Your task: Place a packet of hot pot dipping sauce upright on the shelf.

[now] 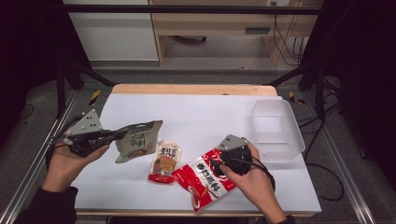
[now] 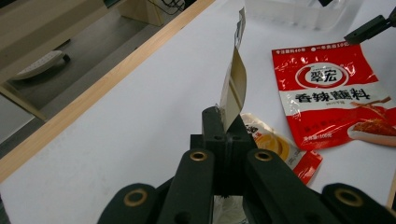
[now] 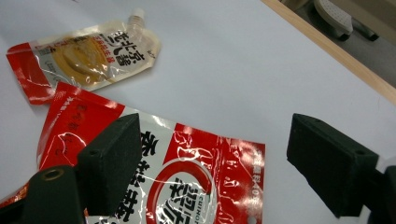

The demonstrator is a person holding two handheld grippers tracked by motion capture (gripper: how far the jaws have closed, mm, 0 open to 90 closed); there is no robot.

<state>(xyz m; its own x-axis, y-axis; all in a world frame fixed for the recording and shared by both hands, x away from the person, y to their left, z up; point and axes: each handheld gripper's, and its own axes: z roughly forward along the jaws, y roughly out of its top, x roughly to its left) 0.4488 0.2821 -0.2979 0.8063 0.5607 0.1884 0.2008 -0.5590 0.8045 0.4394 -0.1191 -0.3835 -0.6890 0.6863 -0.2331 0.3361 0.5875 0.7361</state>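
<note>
The table [image 1: 196,112] is covered by a white sheet, and a clear plastic bin [image 1: 276,129] stands empty at its right edge. Judging from that, the work is moving sauce packets into the bin, and two pickups are underway at once.

The red seasoning packet [image 1: 205,179] lies flat near the front edge, right of centre. The right tongs [image 1: 223,158] hover over its far end with jaws spread wide; in the right gripper view one pad sits above the packet's printed face and the other above bare sheet beyond its top edge, neither yet closed on it.

The olive-green pouch [image 1: 136,141] is off the sheet toward the left side, pinched at its near end by the left tongs [image 1: 114,135], whose jaws are clamped narrow on it; the left gripper view shows it standing edge-on above the jaws.

The small spouted sauce pouch [image 1: 165,162] rests untouched between them, its corner just against the red packet.

Next, the right tongs probably need to lower and close across the red packet's top edge, while the left carries the pouch across the table to the bin.
</note>
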